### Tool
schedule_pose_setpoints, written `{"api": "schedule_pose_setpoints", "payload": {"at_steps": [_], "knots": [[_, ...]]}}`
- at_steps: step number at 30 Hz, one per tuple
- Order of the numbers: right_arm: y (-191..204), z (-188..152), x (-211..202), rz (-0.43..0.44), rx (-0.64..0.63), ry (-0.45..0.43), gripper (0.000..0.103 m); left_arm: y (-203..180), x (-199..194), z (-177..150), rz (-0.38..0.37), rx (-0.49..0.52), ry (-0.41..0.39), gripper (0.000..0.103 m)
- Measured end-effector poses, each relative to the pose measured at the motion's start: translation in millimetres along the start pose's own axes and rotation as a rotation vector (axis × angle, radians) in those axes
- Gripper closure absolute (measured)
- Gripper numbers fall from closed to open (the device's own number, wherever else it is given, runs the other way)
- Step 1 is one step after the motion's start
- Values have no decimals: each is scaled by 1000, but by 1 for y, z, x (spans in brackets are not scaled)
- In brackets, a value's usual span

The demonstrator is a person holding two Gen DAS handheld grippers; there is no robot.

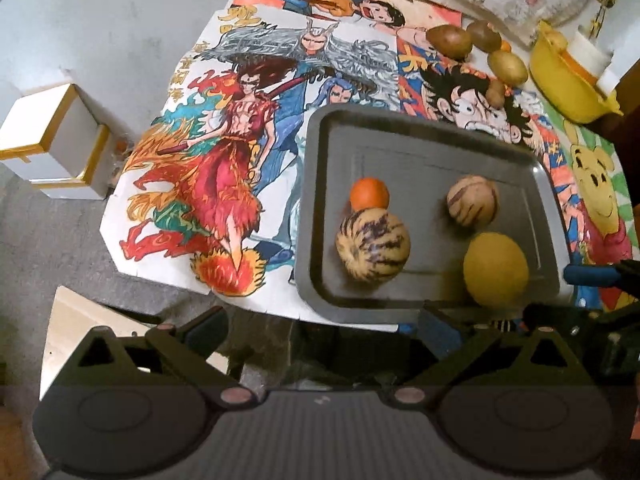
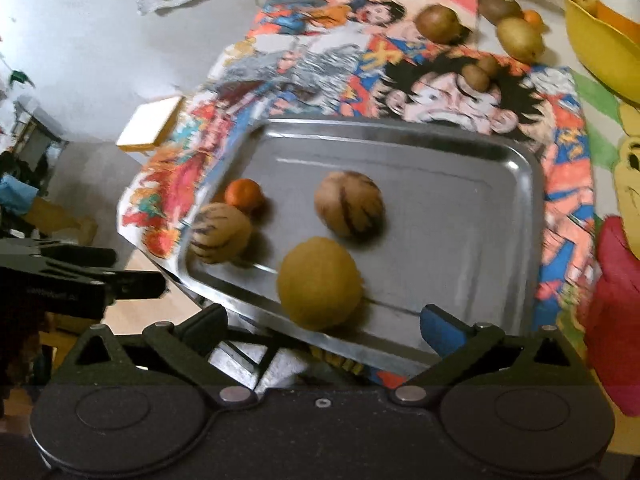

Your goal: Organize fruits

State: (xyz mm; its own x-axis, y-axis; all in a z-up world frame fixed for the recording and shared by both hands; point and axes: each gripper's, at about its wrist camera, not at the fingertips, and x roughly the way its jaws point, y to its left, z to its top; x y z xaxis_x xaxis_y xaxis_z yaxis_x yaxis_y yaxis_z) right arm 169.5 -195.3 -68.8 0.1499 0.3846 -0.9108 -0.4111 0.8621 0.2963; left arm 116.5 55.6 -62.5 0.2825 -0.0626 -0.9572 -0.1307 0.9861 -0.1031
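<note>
Resting in a shallow metal tray [image 1: 424,136] with rounded corners and a raised rim are four fruits: a small smooth orange [image 1: 369,193], two round cream-coloured fruits with dark purple stripes, and a plain yellow round fruit [image 1: 495,269] with a matte skin. The larger striped fruit [image 1: 373,244] touches the orange, both ahead of the left hand-held gripper [image 1: 320,322]. The smaller striped fruit [image 1: 473,200] lies farther out to that gripper's right, with the yellow fruit nearer, just beyond its right finger.

Both hand-held grippers stand fully spread with nothing between the fingers and no contact with any fruit. The right hand-held gripper [image 2: 322,320] hovers at the tray's near rim, the yellow fruit just ahead of it between its fingers, one of which carries a blue pad [image 2: 442,330].

Beyond the tray, several brown-green oval fruits [image 1: 449,41] sit on colourful hand-drawn cartoon posters [image 1: 224,168] that cover the pale desk [image 1: 112,32]. Far right of the left gripper stands a glossy yellow plastic bowl [image 1: 560,88]. To its left sit white boxes with gold edging [image 1: 56,140].
</note>
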Motion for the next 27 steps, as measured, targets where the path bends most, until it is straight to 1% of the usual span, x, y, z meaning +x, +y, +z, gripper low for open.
{"api": "schedule_pose_setpoints", "payload": {"at_steps": [3, 8, 14, 21, 27], "knots": [[-8, -2, -6, -30, 20, -1, 1, -3, -1, 1, 18, 23, 12, 1], [-21, -1, -17, -74, 54, -41, 1, -12, -3, 6, 58, 76, 22, 1], [-35, 5, -31, -105, 97, -121, 1, -23, -7, 22, 58, 114, 5, 1], [-44, 18, -42, -171, 157, -247, 1, -35, -9, 48, 49, 133, -8, 1], [-54, 30, -40, -228, 160, -287, 1, -48, 9, 75, 25, 183, 5, 1]]}}
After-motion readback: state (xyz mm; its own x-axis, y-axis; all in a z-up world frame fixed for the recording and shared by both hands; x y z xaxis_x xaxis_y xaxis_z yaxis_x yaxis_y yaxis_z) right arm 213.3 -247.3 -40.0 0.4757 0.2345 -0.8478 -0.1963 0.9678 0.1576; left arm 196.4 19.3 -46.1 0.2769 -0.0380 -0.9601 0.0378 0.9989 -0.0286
